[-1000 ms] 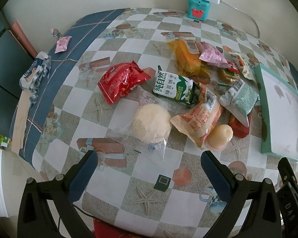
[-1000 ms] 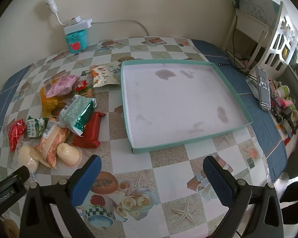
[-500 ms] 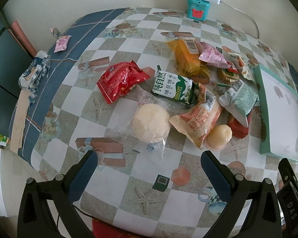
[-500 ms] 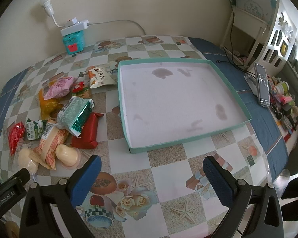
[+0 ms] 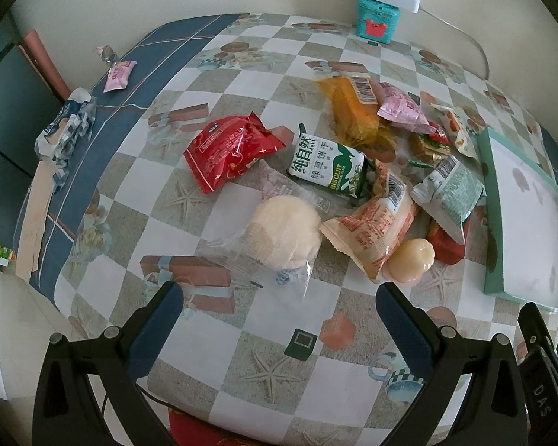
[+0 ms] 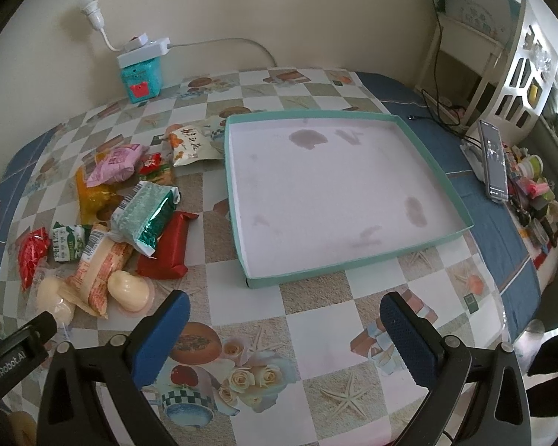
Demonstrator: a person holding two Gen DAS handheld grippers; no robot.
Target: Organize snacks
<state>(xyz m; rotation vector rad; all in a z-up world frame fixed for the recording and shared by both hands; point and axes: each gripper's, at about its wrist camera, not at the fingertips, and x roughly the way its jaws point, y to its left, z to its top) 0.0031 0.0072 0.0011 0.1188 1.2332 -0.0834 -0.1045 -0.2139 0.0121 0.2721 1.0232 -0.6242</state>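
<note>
Left gripper [image 5: 275, 301] gapes empty above the clear-bagged round bun [image 5: 284, 236], soft and crushable; pinch its loose wrapper edge

A loose heap of wrapped snacks lies left of a shallow teal-rimmed cardboard tray [image 6: 433, 156] with a stained white floor, holding nothing. The heap includes a red foil packet [image 5: 230, 150], a green-and-white biscuit pack [image 5: 325, 167], a round pale bun in clear wrap [image 5: 284, 236], an orange-printed pouch [image 5: 375, 230], a glossy cream jelly cup [image 5: 411, 260], and a green-silver packet [image 6: 145, 215] lying across a red bar [image 6: 171, 245].
</note>
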